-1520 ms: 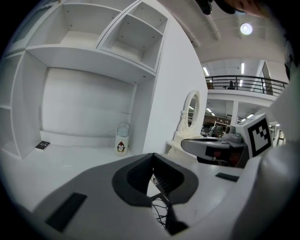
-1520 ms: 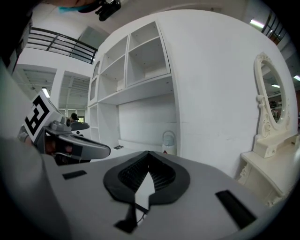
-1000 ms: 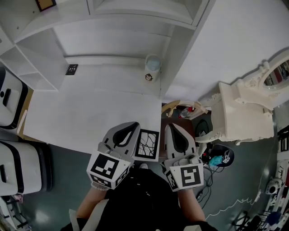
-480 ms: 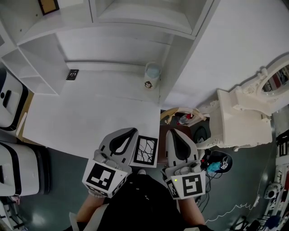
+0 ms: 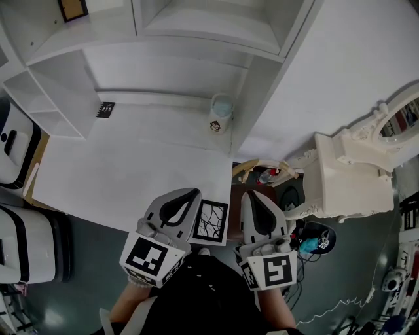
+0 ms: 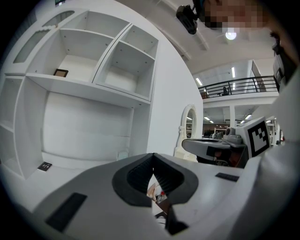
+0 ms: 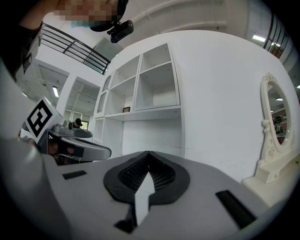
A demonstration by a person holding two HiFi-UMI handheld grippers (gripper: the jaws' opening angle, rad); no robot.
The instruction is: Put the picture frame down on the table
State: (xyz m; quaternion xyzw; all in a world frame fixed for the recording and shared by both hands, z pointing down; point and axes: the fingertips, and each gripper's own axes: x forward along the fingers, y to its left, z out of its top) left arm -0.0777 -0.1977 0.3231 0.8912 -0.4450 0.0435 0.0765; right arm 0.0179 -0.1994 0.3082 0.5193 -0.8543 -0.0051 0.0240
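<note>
Since both grippers are closed on nothing, the frame is out of any grip right now. The left gripper [image 5: 194, 192] has its jaws meeting at the tips, with only background clutter showing through the gap behind them. The right gripper [image 5: 252, 193] is likewise pressed together, with just white background in its gap. The picture frame [image 5: 211, 222] has a black border and a black branching pattern on white. It lies face up at the near right corner of the table [image 5: 131, 163], between the two grippers and just beside the left one. Neither gripper view shows it, and I can't tell from the head view whether either gripper touches it. It looks flat on the tabletop, but I can't tell how much overhangs the near edge. Judgement: placing looks done, with only backing the grippers off left. One caveat: a second small dark frame [image 5: 70, 7] stands up in the shelf unit [image 5: 163, 26]. If that one is the target, nothing has started. A lidded cup [image 5: 221, 112] and a black card [image 5: 105, 109] sit at the back of the table, well apart from the picture frame.
</note>
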